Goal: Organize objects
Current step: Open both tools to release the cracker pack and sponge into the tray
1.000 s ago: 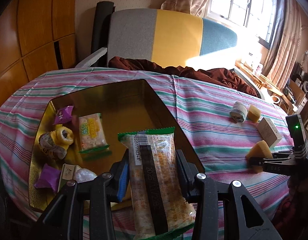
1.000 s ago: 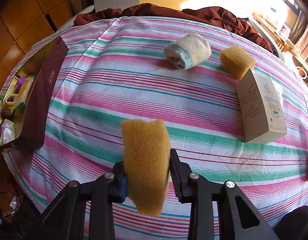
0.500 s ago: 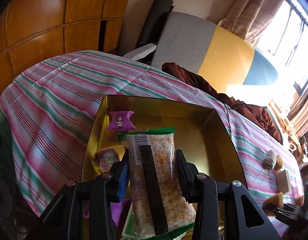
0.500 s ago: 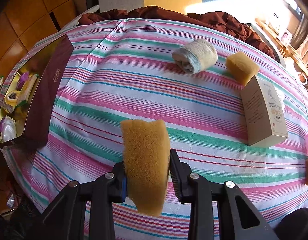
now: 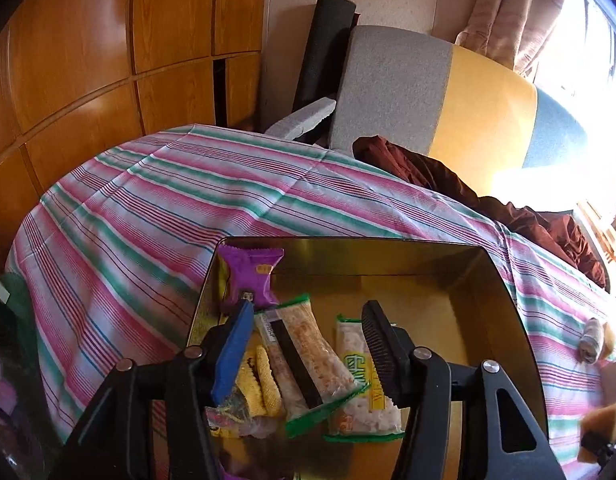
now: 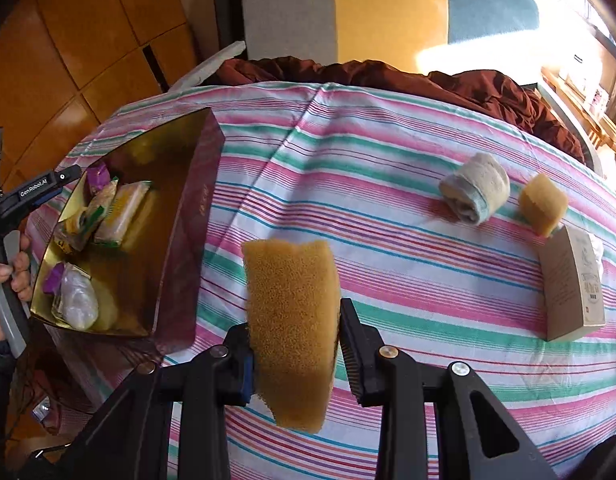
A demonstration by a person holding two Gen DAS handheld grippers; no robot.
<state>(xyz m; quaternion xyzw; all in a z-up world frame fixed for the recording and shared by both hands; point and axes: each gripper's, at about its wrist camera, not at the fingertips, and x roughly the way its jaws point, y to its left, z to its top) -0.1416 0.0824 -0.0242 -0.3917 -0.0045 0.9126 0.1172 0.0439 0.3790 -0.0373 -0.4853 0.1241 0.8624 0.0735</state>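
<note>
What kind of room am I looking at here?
Probably a home living room or bedroom: a grey, yellow and blue upholstered sofa back, wooden wall panelling, and curtains beside a sunny window.

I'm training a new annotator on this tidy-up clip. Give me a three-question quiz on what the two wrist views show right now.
1. True or false: the right gripper is shut on the yellow sponge block.
2. Where does the long green-edged snack packet lie? A) on the striped tablecloth B) in the gold-lined box C) clamped in the left gripper
3. Fill in: beside the rolled grey-white cloth on the tablecloth sits a second loose yellow ____.

Key: 1 true; 2 B, the left jaws have just been opening and stand clear of it; 3 sponge.
</note>
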